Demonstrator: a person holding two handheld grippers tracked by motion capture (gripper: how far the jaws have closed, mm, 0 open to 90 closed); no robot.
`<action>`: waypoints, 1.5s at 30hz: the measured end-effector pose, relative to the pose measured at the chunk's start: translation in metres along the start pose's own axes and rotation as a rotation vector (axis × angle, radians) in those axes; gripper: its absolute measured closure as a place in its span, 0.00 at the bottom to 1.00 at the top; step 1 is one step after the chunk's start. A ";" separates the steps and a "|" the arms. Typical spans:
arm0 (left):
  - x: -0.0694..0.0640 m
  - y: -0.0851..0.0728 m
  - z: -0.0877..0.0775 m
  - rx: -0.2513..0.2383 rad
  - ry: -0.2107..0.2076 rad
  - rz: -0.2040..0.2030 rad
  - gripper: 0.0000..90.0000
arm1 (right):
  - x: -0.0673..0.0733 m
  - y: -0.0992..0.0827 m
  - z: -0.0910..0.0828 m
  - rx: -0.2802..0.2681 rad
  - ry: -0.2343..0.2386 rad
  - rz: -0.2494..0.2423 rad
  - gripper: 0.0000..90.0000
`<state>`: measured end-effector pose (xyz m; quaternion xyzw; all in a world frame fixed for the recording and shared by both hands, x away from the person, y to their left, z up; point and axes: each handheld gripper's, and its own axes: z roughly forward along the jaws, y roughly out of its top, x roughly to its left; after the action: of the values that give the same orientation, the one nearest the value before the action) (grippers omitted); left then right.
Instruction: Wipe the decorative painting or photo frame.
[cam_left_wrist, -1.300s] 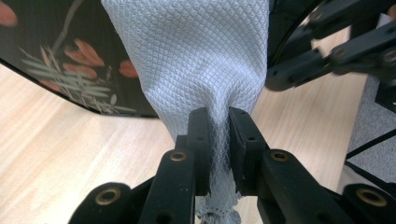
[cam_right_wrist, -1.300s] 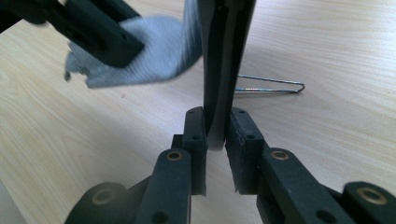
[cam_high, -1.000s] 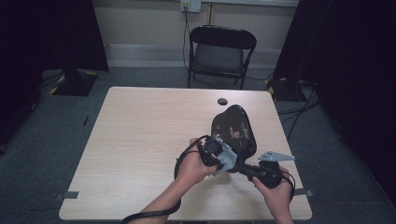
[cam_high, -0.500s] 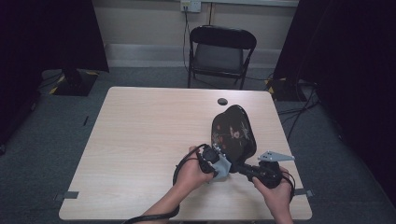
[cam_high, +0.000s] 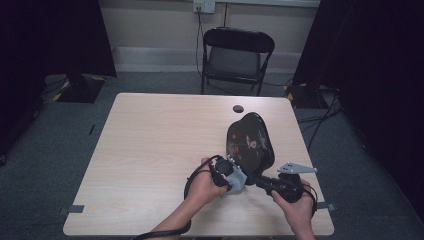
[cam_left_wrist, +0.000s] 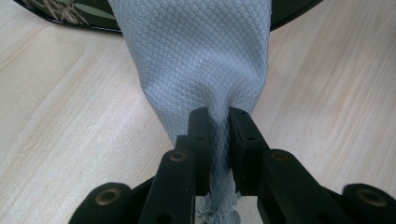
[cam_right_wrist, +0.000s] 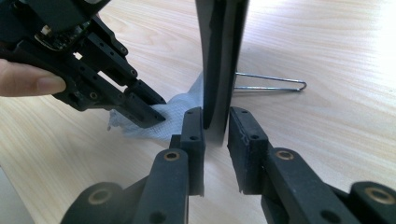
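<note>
A black lacquered tray (cam_high: 250, 142) with a painted flower pattern stands tilted on its edge on the table's right half. My right gripper (cam_high: 258, 181) is shut on its near rim; in the right gripper view (cam_right_wrist: 215, 122) the thin black tray (cam_right_wrist: 222, 56) runs up between the pads. Those jaws have just eased slightly wider, the rim still between them. My left gripper (cam_high: 239, 176) is shut on a grey waffle-weave cloth (cam_left_wrist: 196, 56), bunched between its jaws (cam_left_wrist: 217, 122). The cloth (cam_right_wrist: 175, 114) lies against the foot of the tray, with the left gripper (cam_right_wrist: 149, 112) beside it.
The light wooden table (cam_high: 150, 150) has a small round black hole (cam_high: 238, 108) near its far edge. A thin metal wire loop (cam_right_wrist: 271, 86) lies on the table behind the tray. A black folding chair (cam_high: 235, 55) stands beyond the table.
My left gripper with the cloth has come down along the tray's face toward its near, lower edge. The right gripper and the tray have stayed put.
</note>
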<state>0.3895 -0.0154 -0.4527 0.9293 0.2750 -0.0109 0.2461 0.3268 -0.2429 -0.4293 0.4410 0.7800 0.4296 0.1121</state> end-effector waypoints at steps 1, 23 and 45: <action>0.000 0.000 0.000 -0.001 0.000 -0.004 0.89 | -0.001 -0.001 0.000 0.001 0.000 0.001 0.84; -0.010 0.023 -0.068 -0.127 0.000 0.037 0.89 | -0.004 -0.004 -0.008 0.004 0.006 -0.004 0.83; -0.030 0.058 -0.103 -0.213 -0.008 0.090 0.89 | -0.005 -0.007 -0.006 0.021 0.011 -0.026 0.88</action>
<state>0.3823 -0.0252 -0.3309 0.9092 0.2317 0.0255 0.3450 0.3228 -0.2520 -0.4323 0.4295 0.7908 0.4223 0.1088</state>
